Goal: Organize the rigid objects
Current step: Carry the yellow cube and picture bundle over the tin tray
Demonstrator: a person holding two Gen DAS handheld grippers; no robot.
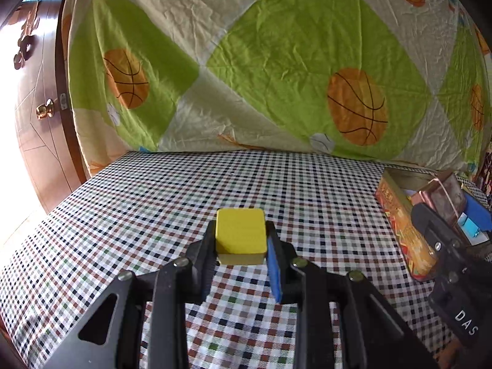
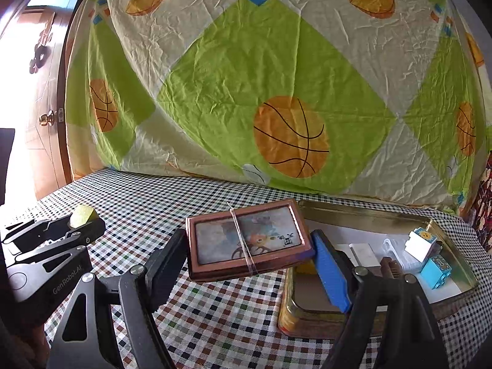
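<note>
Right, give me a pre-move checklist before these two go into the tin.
1. Left gripper clamped on yellow block: ok.
2. Right gripper clamped on brown framed box: ok.
3. Clear band around the box intact: ok.
4. Open tin within view, lid off: ok.
5. Free floor space in tin beside the toy bricks: cannot tell.
6. Box clear of the tin rim: cannot tell.

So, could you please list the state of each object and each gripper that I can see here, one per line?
left gripper: shut on the yellow block
yellow block: held, lifted off the tablecloth
right gripper: shut on the framed box
framed box: held level, bound by a rubber band
metal tin: open, lying on the table, small items inside
toy bricks: lying inside the tin
</note>
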